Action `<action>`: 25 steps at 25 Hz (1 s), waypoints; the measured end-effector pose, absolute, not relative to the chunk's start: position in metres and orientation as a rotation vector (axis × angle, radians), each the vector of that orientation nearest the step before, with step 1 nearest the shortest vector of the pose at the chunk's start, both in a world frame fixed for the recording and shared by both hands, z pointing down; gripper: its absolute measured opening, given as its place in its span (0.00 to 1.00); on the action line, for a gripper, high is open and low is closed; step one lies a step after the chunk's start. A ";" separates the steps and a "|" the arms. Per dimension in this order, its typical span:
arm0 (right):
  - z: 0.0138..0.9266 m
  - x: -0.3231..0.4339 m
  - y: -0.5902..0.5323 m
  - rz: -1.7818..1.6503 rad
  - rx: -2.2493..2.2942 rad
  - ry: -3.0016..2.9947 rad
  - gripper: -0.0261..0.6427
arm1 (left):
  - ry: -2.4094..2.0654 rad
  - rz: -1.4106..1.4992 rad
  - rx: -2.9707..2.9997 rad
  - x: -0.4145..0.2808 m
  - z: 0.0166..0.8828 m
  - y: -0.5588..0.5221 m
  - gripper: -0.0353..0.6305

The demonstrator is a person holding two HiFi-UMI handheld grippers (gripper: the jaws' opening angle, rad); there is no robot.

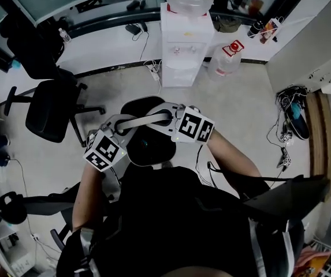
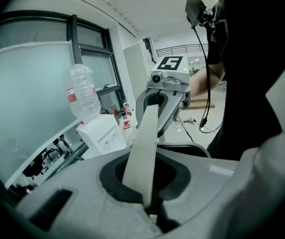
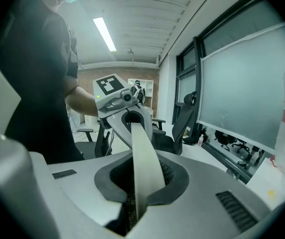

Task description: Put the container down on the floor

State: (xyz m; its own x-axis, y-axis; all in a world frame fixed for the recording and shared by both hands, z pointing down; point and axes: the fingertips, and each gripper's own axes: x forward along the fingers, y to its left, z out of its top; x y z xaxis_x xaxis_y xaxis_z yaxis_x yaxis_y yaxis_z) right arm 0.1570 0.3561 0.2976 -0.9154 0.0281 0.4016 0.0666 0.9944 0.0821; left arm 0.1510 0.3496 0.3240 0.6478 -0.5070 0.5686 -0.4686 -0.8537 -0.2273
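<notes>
While the person leans over the pale floor (image 1: 240, 114), the round black container (image 1: 148, 149) sits right in front of them, between the two grippers. The left gripper (image 2: 149, 208) is pressed tight on the container's pale strap handle (image 1: 148, 120), and the right gripper (image 3: 132, 213) pinches the same handle further along. I cannot tell whether the container's base touches the floor. A water cooler (image 1: 179, 51) stands beyond.

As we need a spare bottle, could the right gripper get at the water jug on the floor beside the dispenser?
Probably not: the right gripper is shut on the handle of the container, and the water jug stands across the floor by the dispenser.
</notes>
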 end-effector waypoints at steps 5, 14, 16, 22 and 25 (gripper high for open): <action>0.299 0.138 0.319 -0.123 -0.020 -2.715 0.07 | 0.782 -0.957 -2.813 0.133 0.327 0.312 0.07; 0.296 0.091 0.255 -0.103 0.031 -2.710 0.07 | 0.705 -0.953 -2.787 0.087 0.322 0.247 0.07; 0.297 0.079 0.243 -0.101 0.035 -2.705 0.07 | 0.697 -0.951 -2.793 0.075 0.323 0.234 0.07; 0.302 0.045 0.210 -0.058 0.050 -2.712 0.07 | 0.675 -0.954 -2.803 0.042 0.326 0.202 0.07; 0.310 0.029 0.191 -0.040 0.056 -2.698 0.07 | 0.657 -0.947 -2.816 0.024 0.329 0.185 0.07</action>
State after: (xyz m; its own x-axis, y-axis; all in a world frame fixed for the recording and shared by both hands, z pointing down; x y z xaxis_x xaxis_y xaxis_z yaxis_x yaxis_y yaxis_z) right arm 0.0294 0.1911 0.3096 -0.9028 -0.0459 0.4276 -0.0332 0.9988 0.0372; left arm 0.0238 0.1845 0.3292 0.7138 -0.4294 0.5532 -0.3678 -0.9021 -0.2256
